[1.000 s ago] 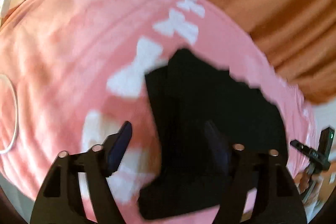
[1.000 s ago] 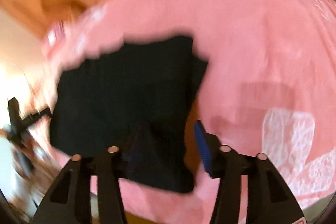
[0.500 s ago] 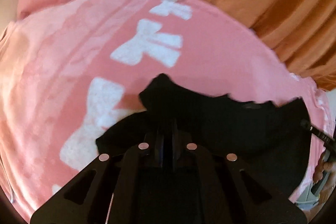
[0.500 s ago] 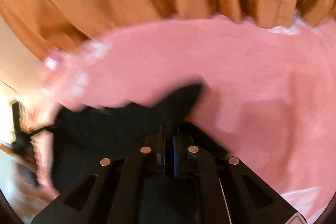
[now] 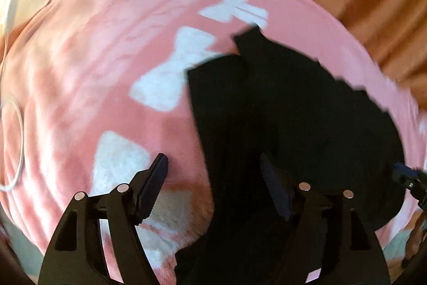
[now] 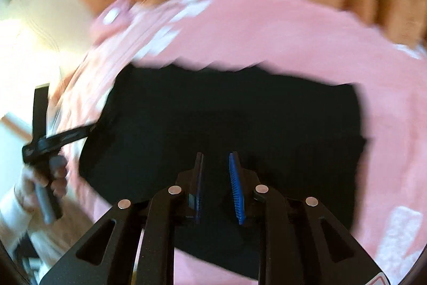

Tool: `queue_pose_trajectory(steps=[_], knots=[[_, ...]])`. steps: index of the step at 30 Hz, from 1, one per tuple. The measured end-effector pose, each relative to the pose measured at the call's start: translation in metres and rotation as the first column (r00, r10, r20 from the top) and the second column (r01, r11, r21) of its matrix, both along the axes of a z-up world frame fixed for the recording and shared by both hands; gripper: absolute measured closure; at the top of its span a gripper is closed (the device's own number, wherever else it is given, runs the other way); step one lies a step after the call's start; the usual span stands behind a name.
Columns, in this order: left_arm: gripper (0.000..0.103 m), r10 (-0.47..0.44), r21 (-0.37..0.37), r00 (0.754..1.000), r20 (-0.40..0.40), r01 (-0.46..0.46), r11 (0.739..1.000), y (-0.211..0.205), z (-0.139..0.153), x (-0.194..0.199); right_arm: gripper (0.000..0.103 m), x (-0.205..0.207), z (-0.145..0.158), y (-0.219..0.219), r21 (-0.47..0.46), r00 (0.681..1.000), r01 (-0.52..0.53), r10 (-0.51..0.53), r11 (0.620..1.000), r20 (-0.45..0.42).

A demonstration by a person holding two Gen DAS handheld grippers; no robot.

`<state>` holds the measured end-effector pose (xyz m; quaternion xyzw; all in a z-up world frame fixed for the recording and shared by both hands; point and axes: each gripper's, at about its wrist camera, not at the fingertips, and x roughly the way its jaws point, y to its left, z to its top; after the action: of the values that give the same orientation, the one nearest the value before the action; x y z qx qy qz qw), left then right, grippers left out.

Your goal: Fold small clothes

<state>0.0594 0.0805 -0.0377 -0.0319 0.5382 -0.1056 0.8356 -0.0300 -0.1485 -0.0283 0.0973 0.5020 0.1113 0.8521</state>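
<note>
Fold just laid: left tool (image 5: 213, 178) wide open, right tool (image 6: 216, 172) slightly open above black garment (image 6: 226, 119); next, regrasp an edge.

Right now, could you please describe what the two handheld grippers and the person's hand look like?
Both grippers are matte black, with triangular cut-outs and round silver pins. The left gripper has dark ribbed pads; the right gripper has blue ribbed pads. The person's left hand is bare, with a white sleeve.

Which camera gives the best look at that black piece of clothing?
The right wrist view: the black garment lies there nearly whole, a flat rectangle on the pink blanket. The left wrist view shows it closer, lumpier and partly behind the gripper fingers.
</note>
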Motion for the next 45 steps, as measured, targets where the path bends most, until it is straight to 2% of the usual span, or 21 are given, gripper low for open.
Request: queue_pose_trajectory(steps=[1, 3, 4, 5, 7, 10, 14, 17, 18, 19, 21, 22, 23, 25, 26, 29, 32, 35, 38, 42, 45], knots=[[0.039, 0.006, -0.006, 1.000, 0.002, -0.006, 1.000, 0.001, 0.000, 0.001, 0.081, -0.006, -0.008, 0.006, -0.017, 1.000, -0.014, 0.014, 1.000, -0.017], [0.081, -0.003, -0.089, 1.000, -0.016, 0.001, 0.996, 0.005, 0.003, 0.006, 0.080, 0.000, -0.023, 0.019, -0.062, 0.998, -0.040, 0.036, 0.997, -0.055], [0.094, -0.024, -0.204, 0.998, -0.057, 0.012, 0.979, 0.008, 0.005, 0.012, 0.080, 0.000, -0.024, 0.022, -0.069, 0.998, -0.040, 0.037, 0.997, -0.045], [0.094, -0.012, -0.263, 0.997, -0.071, -0.007, 0.965, 0.011, 0.009, 0.014, 0.077, -0.001, -0.024, 0.022, -0.061, 0.998, -0.038, 0.035, 0.997, -0.048], [0.095, -0.023, -0.315, 1.000, -0.014, 0.017, 0.949, 0.007, 0.028, 0.013, 0.071, 0.003, -0.023, 0.017, 0.003, 0.998, -0.023, 0.023, 1.000, -0.067], [0.095, -0.096, -0.374, 0.989, 0.110, 0.131, 0.918, -0.029, 0.068, 0.002, 0.064, 0.005, -0.024, 0.009, 0.091, 0.996, -0.002, 0.010, 0.996, -0.087], [0.096, -0.239, -0.426, 0.954, 0.184, 0.296, 0.855, -0.109, 0.102, -0.029, 0.063, -0.002, -0.009, -0.030, 0.240, 0.995, 0.079, -0.064, 0.968, -0.071], [0.095, -0.344, -0.415, 0.918, 0.198, 0.397, 0.819, -0.181, 0.096, -0.049, 0.056, -0.015, 0.000, -0.071, 0.297, 0.985, 0.175, -0.169, 0.939, -0.044], [0.093, -0.376, -0.432, 0.908, 0.186, 0.419, 0.798, -0.198, 0.087, -0.054, 0.055, -0.022, 0.000, -0.091, 0.296, 0.974, 0.224, -0.222, 0.929, -0.044], [0.091, -0.400, -0.447, 0.898, 0.182, 0.438, 0.780, -0.212, 0.078, -0.059, 0.056, -0.027, -0.003, -0.106, 0.246, 0.960, 0.279, -0.272, 0.928, -0.063], [0.090, -0.422, -0.443, 0.895, 0.144, 0.439, 0.782, -0.214, 0.070, -0.065, 0.054, -0.038, -0.010, -0.134, 0.207, 0.926, 0.377, -0.366, 0.903, -0.091], [0.083, -0.423, -0.451, 0.896, 0.138, 0.437, 0.778, -0.208, 0.071, -0.065, 0.054, -0.044, -0.013, -0.145, 0.224, 0.915, 0.403, -0.389, 0.887, -0.105], [0.066, -0.414, -0.454, 0.898, 0.148, 0.434, 0.778, -0.196, 0.075, -0.065, 0.054, -0.050, -0.014, -0.154, 0.243, 0.907, 0.421, -0.406, 0.874, -0.113], [0.047, -0.341, -0.437, 0.922, 0.186, 0.388, 0.811, -0.164, 0.087, -0.063, 0.053, -0.064, -0.008, -0.165, 0.295, 0.909, 0.415, -0.407, 0.861, -0.092], [0.046, -0.290, -0.412, 0.938, 0.191, 0.345, 0.844, -0.147, 0.091, -0.062, 0.049, -0.069, -0.005, -0.166, 0.327, 0.918, 0.392, -0.388, 0.860, -0.081], [0.044, -0.226, -0.329, 0.951, 0.211, 0.287, 0.900, -0.121, 0.091, -0.056, 0.038, -0.074, -0.006, -0.157, 0.375, 0.941, 0.334, -0.328, 0.865, -0.083], [0.044, -0.217, -0.232, 0.954, 0.208, 0.264, 0.936, -0.114, 0.073, -0.066, 0.037, -0.069, -0.011, -0.140, 0.419, 0.955, 0.298, -0.271, 0.858, -0.124], [0.043, -0.237, -0.247, 0.966, 0.099, 0.254, 0.935, -0.114, 0.039, -0.080, 0.037, -0.063, -0.007, -0.126, 0.467, 0.959, 0.282, -0.251, 0.838, -0.129], [0.042, -0.300, -0.262, 0.954, 0.012, 0.293, 0.920, -0.125, 0.015, -0.098, 0.034, -0.066, -0.004, -0.116, 0.467, 0.958, 0.285, -0.229, 0.837, -0.174], [0.041, -0.347, -0.185, 0.937, 0.046, 0.350, 0.918, -0.137, 0.012, -0.115, 0.034, -0.065, -0.008, -0.105, 0.336, 0.939, 0.334, -0.281, 0.881, -0.197], [0.037, -0.341, -0.145, 0.937, 0.076, 0.348, 0.926, -0.142, 0.014, -0.115, 0.034, -0.061, -0.015, -0.106, 0.352, 0.942, 0.329, -0.279, 0.876, -0.187]])
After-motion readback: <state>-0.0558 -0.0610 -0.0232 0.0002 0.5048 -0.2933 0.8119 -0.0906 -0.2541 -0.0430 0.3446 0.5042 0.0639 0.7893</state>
